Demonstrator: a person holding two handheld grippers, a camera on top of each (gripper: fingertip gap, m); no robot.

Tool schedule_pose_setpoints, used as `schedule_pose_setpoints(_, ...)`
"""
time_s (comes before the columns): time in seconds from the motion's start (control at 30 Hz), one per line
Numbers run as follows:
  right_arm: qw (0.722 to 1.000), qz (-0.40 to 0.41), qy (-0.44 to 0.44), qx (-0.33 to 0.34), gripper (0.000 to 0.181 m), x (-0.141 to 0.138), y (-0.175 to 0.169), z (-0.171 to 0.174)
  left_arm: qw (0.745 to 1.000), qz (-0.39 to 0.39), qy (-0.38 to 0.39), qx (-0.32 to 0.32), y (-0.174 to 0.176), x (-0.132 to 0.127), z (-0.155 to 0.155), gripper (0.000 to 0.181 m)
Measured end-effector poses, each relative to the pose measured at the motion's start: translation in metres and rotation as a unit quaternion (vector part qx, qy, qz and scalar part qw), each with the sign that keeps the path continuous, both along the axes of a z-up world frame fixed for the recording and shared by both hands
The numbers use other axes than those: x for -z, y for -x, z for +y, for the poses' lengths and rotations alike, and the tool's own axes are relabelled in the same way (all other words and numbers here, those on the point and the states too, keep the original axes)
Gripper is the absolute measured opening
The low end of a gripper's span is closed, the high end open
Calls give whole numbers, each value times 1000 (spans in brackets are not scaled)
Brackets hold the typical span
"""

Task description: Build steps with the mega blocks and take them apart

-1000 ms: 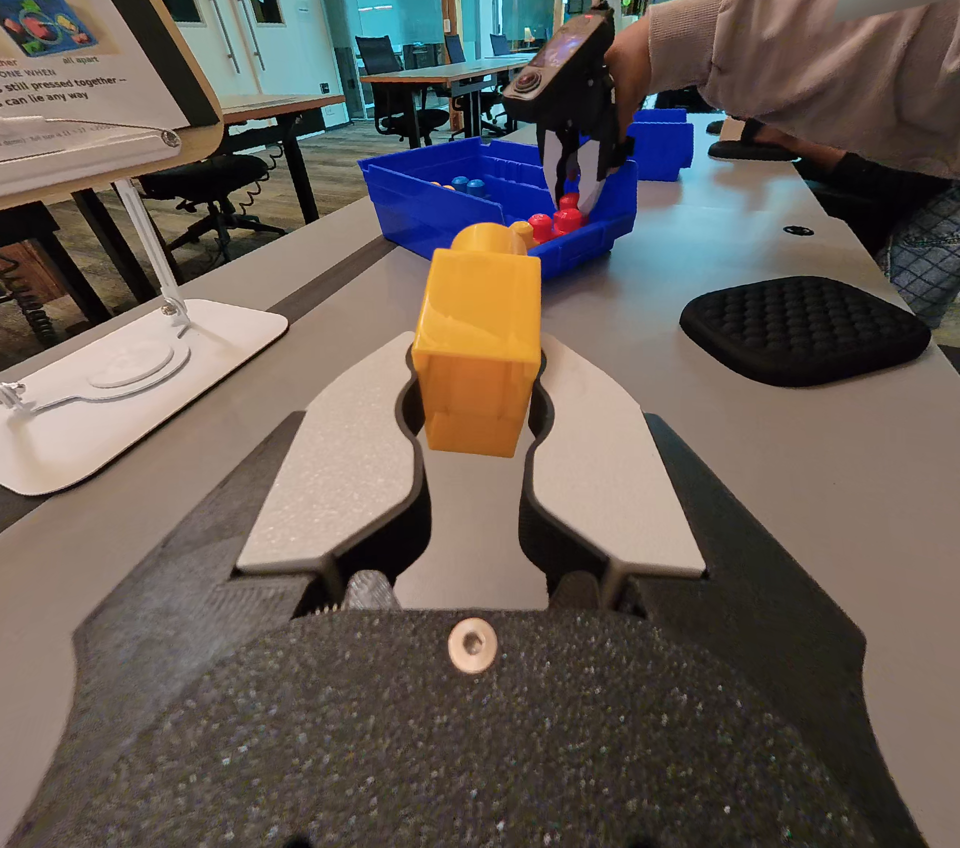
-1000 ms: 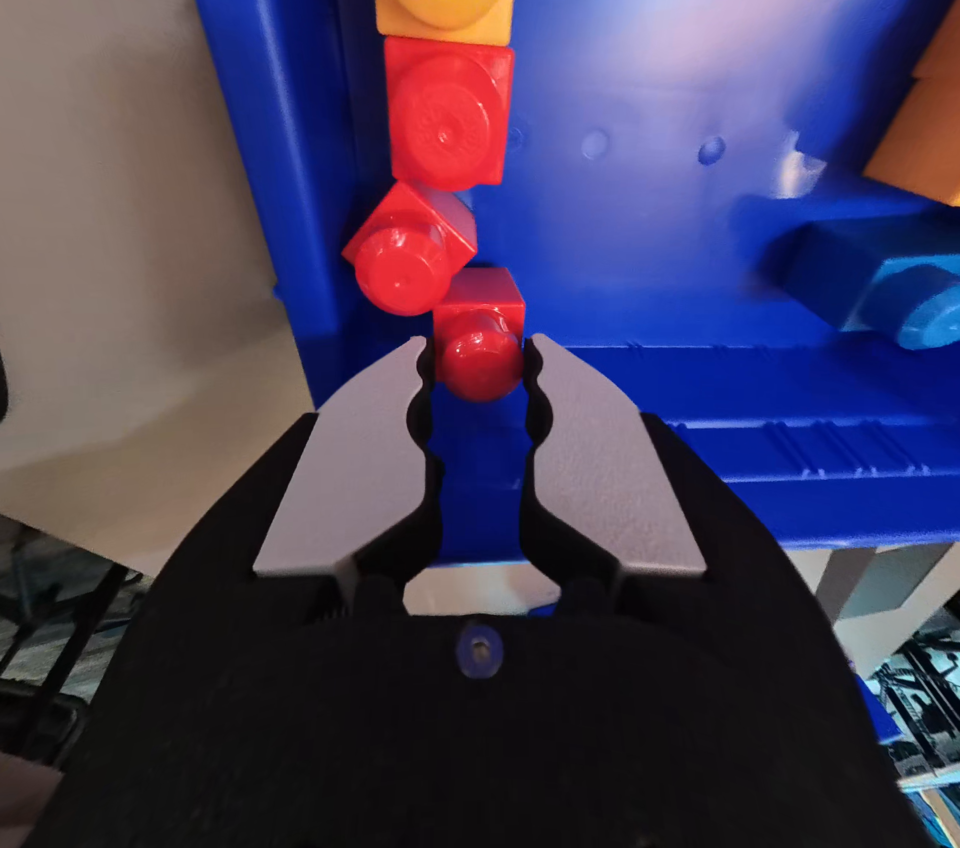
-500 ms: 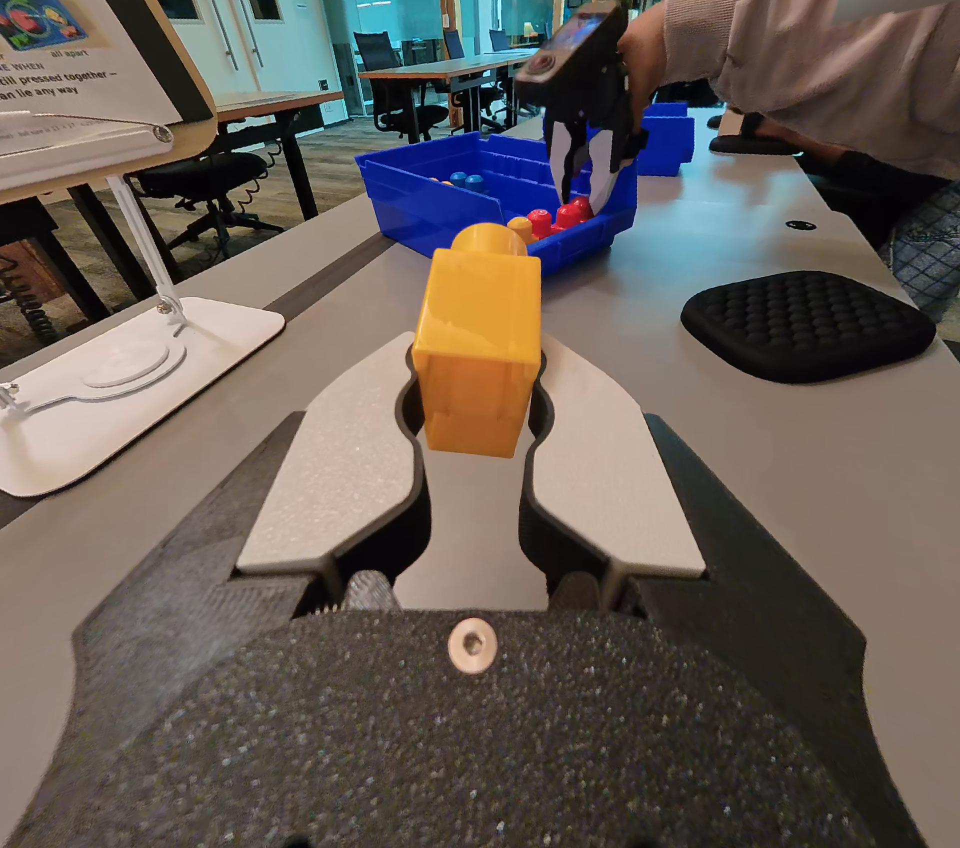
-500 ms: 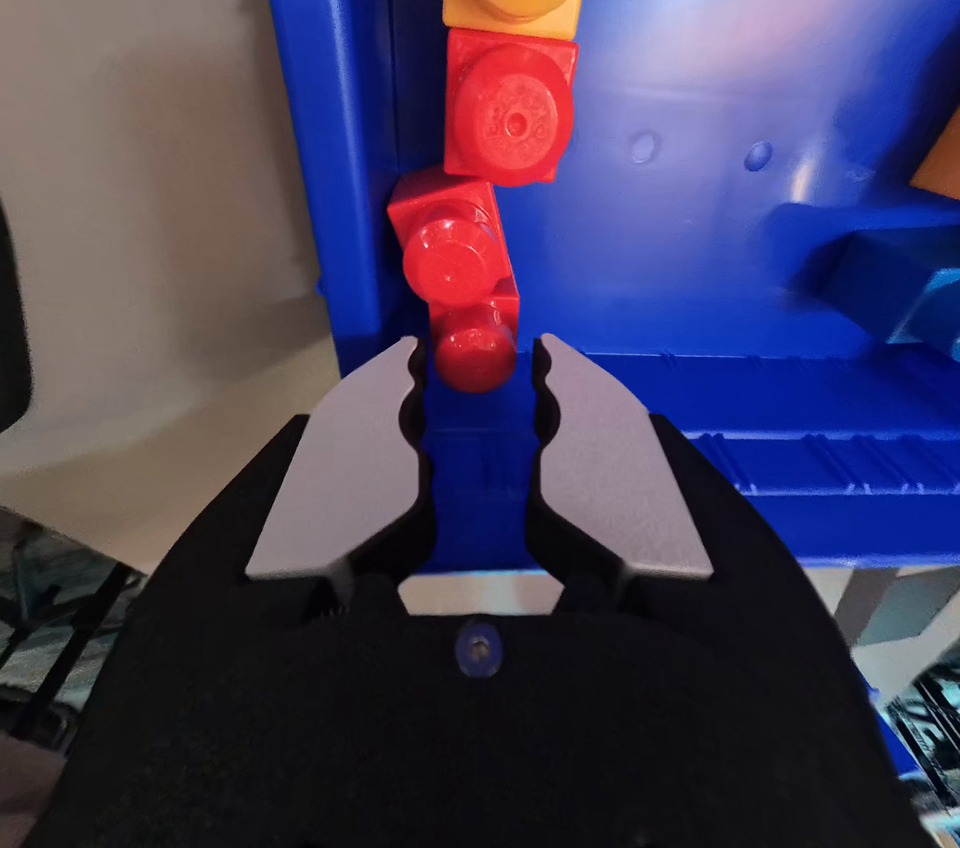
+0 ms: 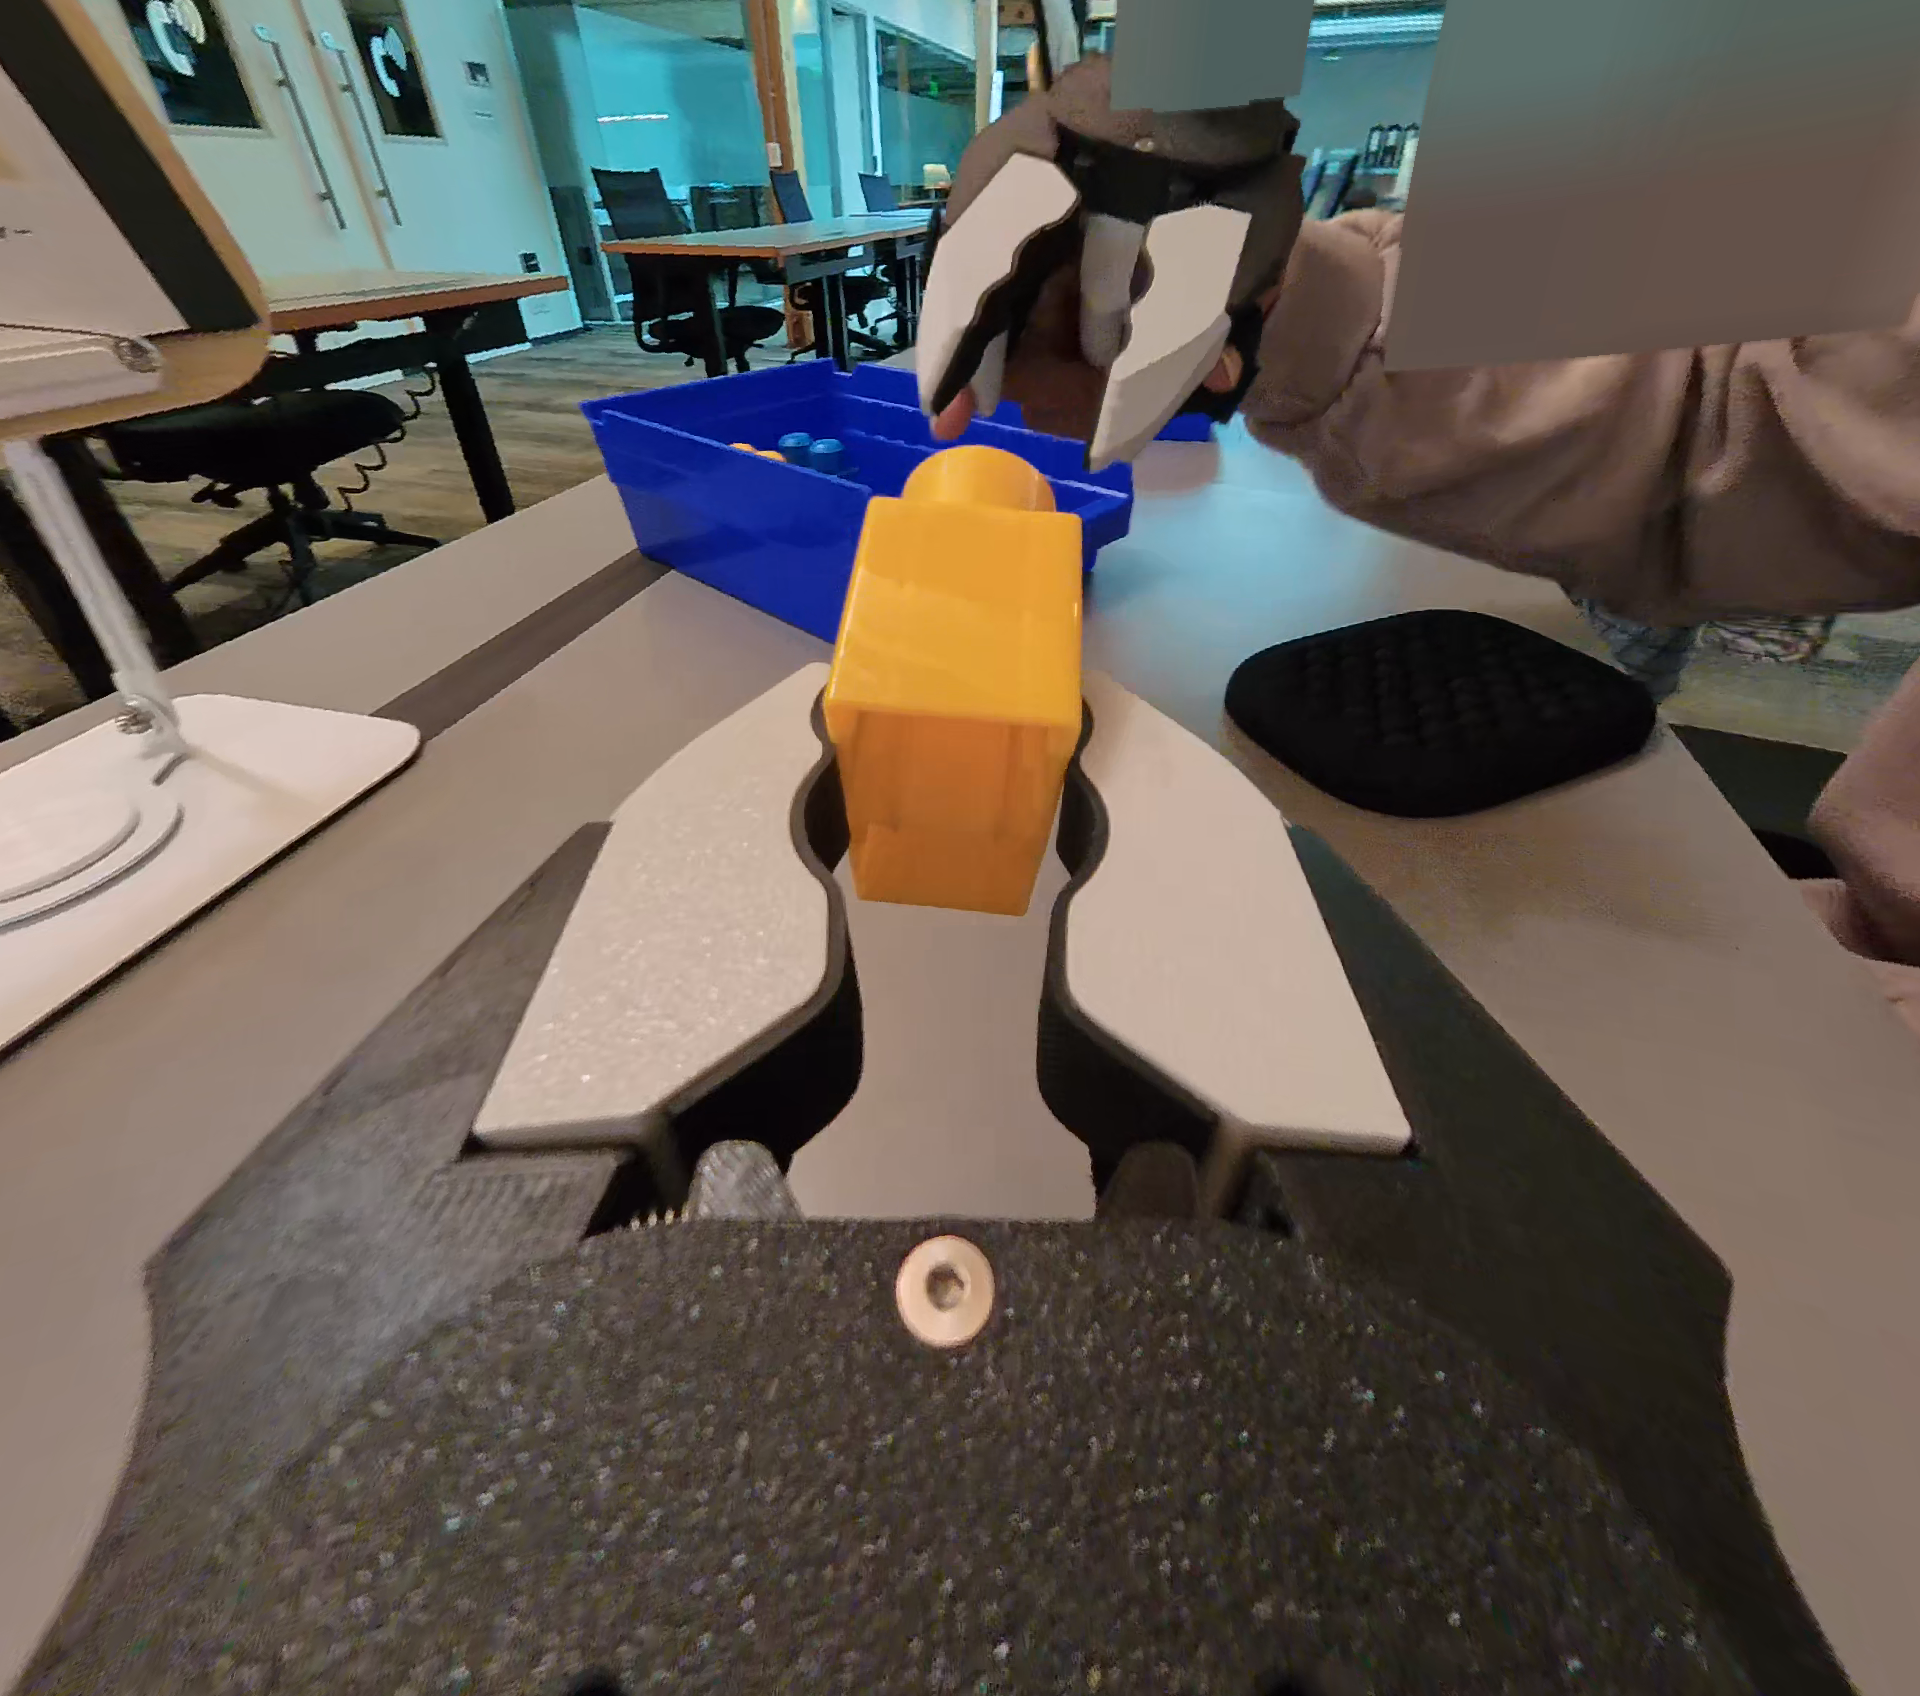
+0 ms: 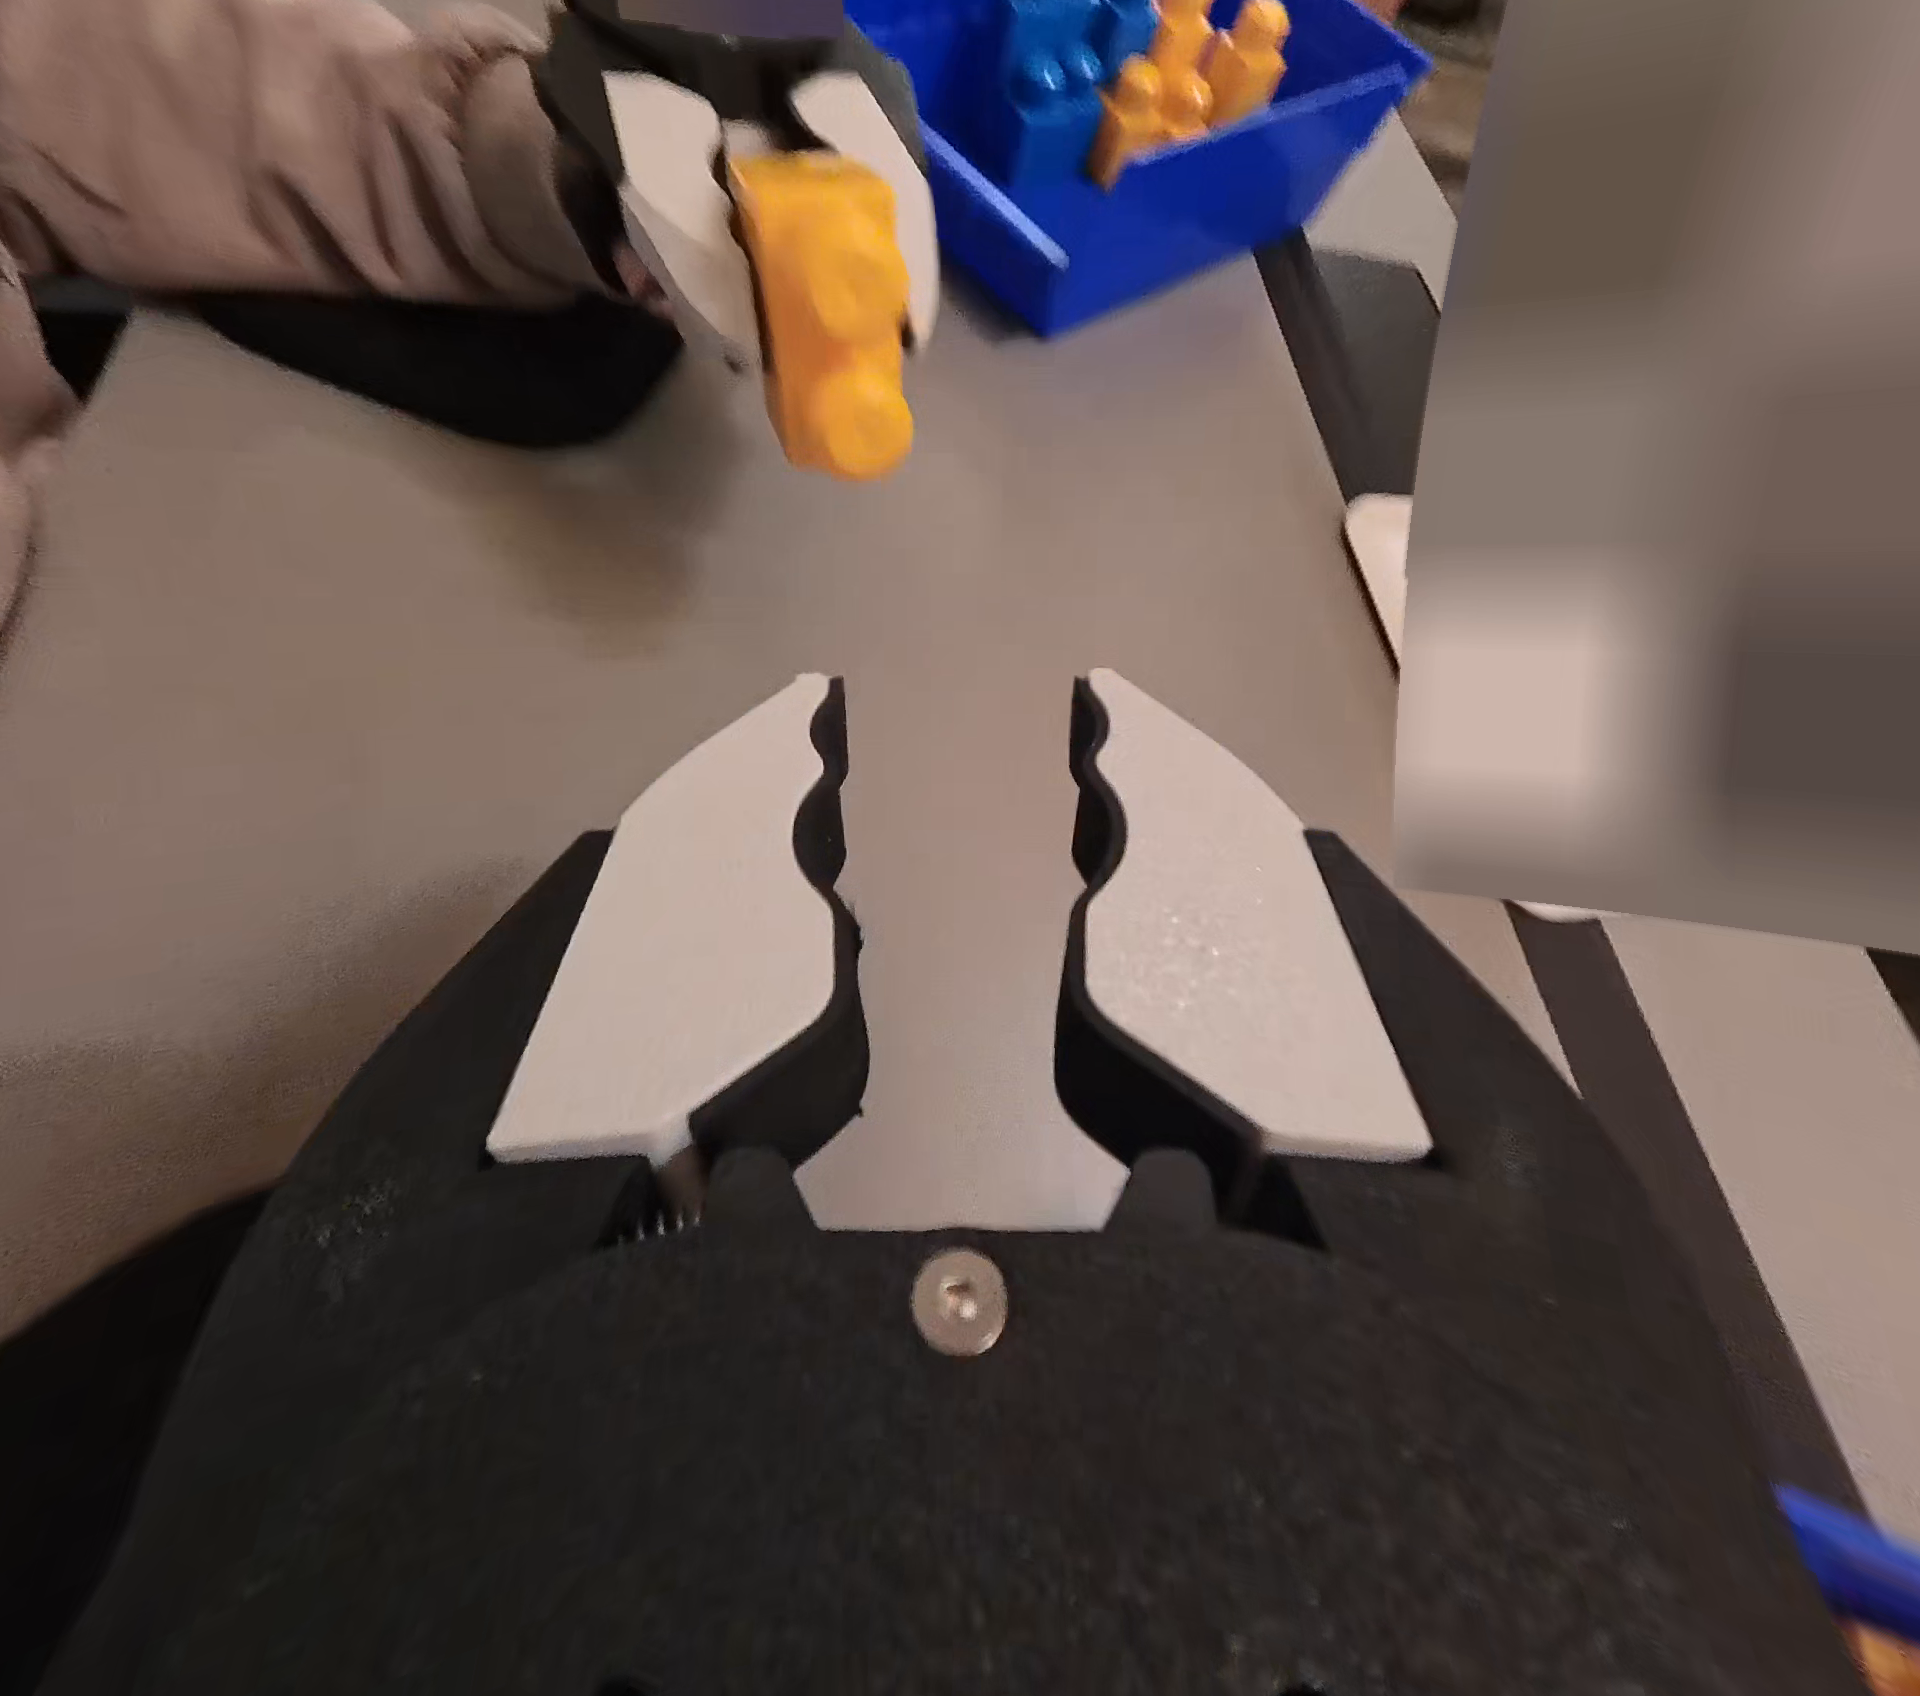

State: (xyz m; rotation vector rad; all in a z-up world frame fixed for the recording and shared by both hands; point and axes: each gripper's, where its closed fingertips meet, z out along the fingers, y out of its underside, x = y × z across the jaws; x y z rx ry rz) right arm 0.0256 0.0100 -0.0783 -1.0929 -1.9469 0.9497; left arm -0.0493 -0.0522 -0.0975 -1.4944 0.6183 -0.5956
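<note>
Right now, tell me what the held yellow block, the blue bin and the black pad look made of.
Yellow block: smooth moulded plastic, by its soft sheen.
Blue bin: glossy rigid plastic with ribbed, thin walls.
Black pad: probably matte rubber or foam; dimpled surface, no shine.

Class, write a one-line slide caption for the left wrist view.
Left gripper clamps a yellow plastic block above the grey table; right gripper hangs open over the blue bin.

Counted on the grey table (image 5: 1299, 971)
Two grippers, one yellow block (image 5: 951, 711), one blue bin (image 5: 727, 503) holding several blue blocks (image 6: 1070, 15) and yellow blocks (image 6: 1184, 67), exact number unclear; one black pad (image 5: 1439, 711)
</note>
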Motion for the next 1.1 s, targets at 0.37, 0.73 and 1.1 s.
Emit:
schedule_pose_setpoints(0.37,995,42,48,-81,37,0,52,-74,999,2,-5,42,-25,0,-9,38)
schedule_pose_setpoints(0.73,999,3,9,-54,29,-13,36,-49,1000,11,0,9,-21,5,-2,35)
schedule_pose_setpoints(1.1,929,-250,-187,202,29,-18,-93,188,999,27,-2,-30,-7,9,5,10)
